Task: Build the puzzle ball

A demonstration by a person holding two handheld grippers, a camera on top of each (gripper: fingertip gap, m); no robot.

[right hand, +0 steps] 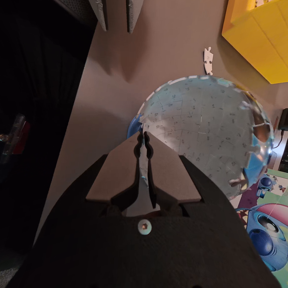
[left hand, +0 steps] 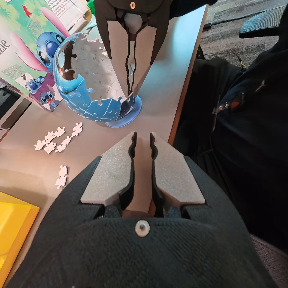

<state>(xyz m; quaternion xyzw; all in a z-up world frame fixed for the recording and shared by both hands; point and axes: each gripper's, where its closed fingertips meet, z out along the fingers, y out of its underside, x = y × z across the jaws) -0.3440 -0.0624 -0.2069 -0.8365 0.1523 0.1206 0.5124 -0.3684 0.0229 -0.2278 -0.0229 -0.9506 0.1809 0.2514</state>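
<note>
In the left wrist view, my left claw (left hand: pixel 143 134) fills the lower middle of the frame, its two grey fingers (left hand: pixel 112 174) apart with bare table (left hand: pixel 31 163) showing between them and nothing held. Above it, in the centre, the half-built puzzle ball (left hand: pixel 87 87) sits tilted on a blue ring stand (left hand: pixel 132 115), its blue outside facing lower left and its pale inside open toward the upper right. My right claw (left hand: pixel 131 92) comes down from the top of the frame, its tips pinched on the ball's jagged rim at the right. A cluster of loose white pieces (left hand: pixel 57 138) lies on the table at left centre, and a joined pair of pieces (left hand: pixel 62 176) lies alone below them. The puzzle box (left hand: pixel 31 51) stands in the upper left, just behind the ball. A yellow box (left hand: pixel 14 230) is at the lower left edge. A person in dark clothing (left hand: pixel 241 124) sits along the right side.

In the right wrist view, my right claw (right hand: pixel 143 134) rises from the bottom centre, closed tight on the ball's rim, which runs between the fingers. The ball (right hand: pixel 202 132) fills the right centre, showing its grey inner face; the blue stand (right hand: pixel 134 126) peeks out at its left edge. The joined pair (right hand: pixel 208 62) lies above the ball, the yellow box (right hand: pixel 257 39) in the upper right, the puzzle box (right hand: pixel 265 218) in the lower right. My left claw's fingertips (right hand: pixel 102 15) show at the top edge, apart.
</note>
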